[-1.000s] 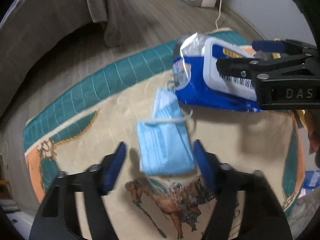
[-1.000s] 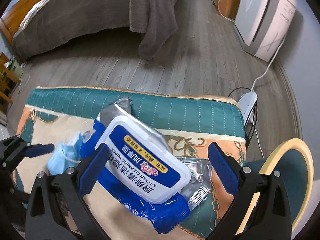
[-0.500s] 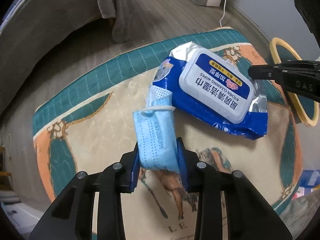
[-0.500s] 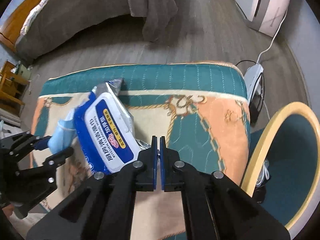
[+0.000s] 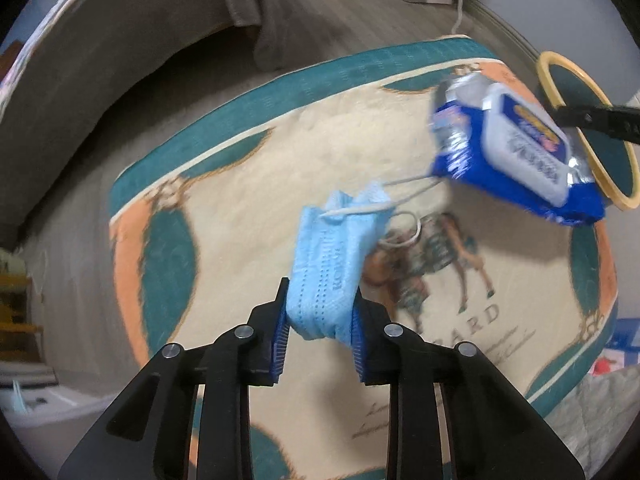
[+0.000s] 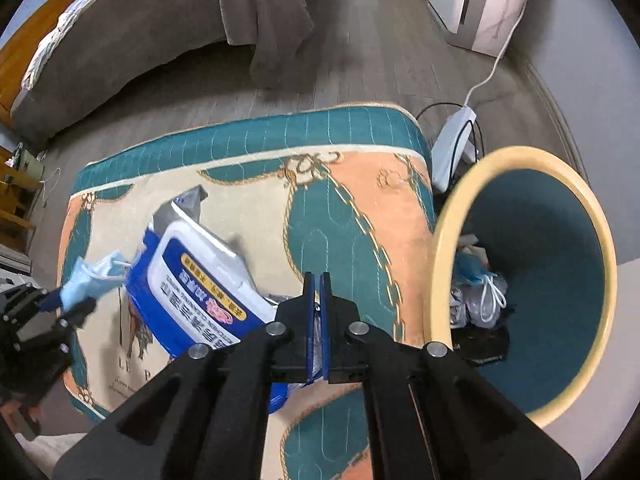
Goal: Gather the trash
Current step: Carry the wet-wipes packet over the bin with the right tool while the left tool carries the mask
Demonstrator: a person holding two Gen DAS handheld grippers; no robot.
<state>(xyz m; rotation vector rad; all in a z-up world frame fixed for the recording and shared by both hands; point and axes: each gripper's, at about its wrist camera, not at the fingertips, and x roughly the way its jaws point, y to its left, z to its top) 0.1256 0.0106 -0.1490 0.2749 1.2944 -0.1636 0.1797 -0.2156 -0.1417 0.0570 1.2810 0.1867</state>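
A light blue face mask (image 5: 336, 264) hangs crumpled between the pads of my left gripper (image 5: 320, 336), whose jaws are closing on it above the cushion; one ear loop trails toward the pack. A blue wipes pack (image 6: 200, 288) with a white lid hangs tilted from my right gripper (image 6: 317, 308), which is shut on the pack's silver foil edge. In the left wrist view the wipes pack (image 5: 516, 148) sits lifted at the upper right, the right gripper (image 5: 560, 114) on its edge. The cream-rimmed teal trash bin (image 6: 600, 240), with trash inside, stands just right of the right gripper.
A quilted teal, peach and cream cushion (image 6: 360, 208) with a horse print lies below both grippers. A power strip (image 6: 452, 152) and cords lie between cushion and bin. A grey-blanketed bed (image 6: 140, 32) and a white appliance (image 6: 480, 0) stand farther off on the wood floor.
Both grippers went from open to closed: the left pinched the mask and lifted it, the right clamped the pack's foil edge and carried it off the cushion toward the bin.
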